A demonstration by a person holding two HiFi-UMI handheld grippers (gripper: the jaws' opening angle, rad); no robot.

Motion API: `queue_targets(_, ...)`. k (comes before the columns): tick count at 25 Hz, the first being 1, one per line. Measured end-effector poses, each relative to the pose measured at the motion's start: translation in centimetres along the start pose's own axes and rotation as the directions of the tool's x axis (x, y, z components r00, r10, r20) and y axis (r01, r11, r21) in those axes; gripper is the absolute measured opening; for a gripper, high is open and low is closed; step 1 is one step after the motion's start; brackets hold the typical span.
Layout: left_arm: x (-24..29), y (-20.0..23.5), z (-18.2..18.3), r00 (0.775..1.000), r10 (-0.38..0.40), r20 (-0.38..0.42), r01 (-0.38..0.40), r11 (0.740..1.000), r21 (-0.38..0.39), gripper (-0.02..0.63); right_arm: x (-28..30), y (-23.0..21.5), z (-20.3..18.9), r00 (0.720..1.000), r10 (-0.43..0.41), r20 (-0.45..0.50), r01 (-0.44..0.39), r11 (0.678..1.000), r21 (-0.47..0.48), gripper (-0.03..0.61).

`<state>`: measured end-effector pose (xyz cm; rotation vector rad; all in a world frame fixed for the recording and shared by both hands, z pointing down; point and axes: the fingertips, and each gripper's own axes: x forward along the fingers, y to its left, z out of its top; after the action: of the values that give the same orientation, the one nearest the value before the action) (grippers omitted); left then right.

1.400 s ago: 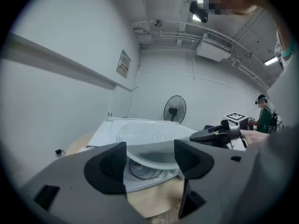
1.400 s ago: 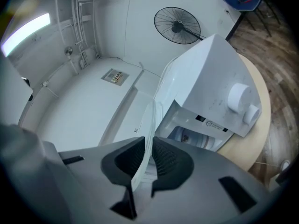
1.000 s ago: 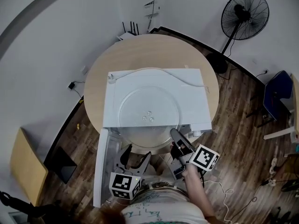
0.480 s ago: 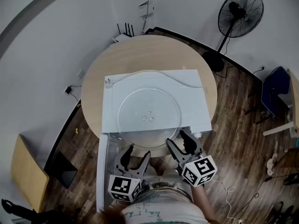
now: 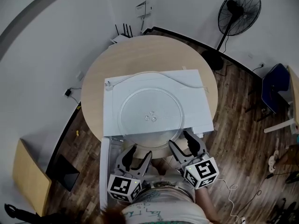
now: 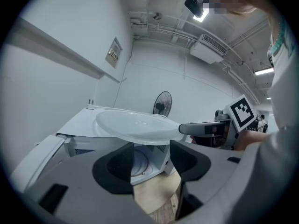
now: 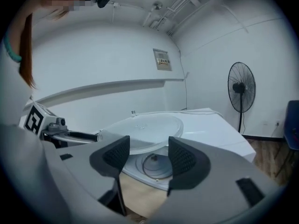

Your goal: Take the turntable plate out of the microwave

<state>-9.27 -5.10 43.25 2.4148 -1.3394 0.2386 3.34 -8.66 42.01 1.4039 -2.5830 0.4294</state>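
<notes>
So the turntable plate (image 5: 150, 117) sits atop the microwave (image 5: 196, 97), rim overhanging its front edge. We hold our left tool (image 5: 140, 150) and right tool (image 5: 178, 138) open and empty just short of it, the left just closing slightly, the right just opening wider. Round worktop (image 5: 93, 87), wooden floor (image 5: 233, 115) around.

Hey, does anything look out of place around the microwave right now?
Yes. The glass plate lies on top of the microwave, and its near rim sticks out past the front edge, above the open cavity. Nothing supports that rim, so the plate might slip or get knocked off.
</notes>
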Motion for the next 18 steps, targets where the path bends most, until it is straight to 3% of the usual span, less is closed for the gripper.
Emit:
queue_targets(3,0.5,0.3,0.3,1.0,-0.011,-0.003,0.011,1.0,-0.001,0.247,0.0,-0.3,0.0,1.0,0.014,-0.01,-0.014,1.0,0.028,0.249)
queue_targets(8,1.7,1.1,0.6,1.0,-0.007,-0.014,0.007,1.0,0.023,0.247,0.7,-0.4,-0.1,0.998,0.009,-0.057,-0.011,1.0,-0.028,0.252)
queue_targets(18,3.2,2.3,1.6,0.998,-0.001,-0.058,0.004,0.999,0.048,0.236,3.0,0.2,0.0,0.995,0.034,-0.097,-0.037,0.999,-0.03,0.259)
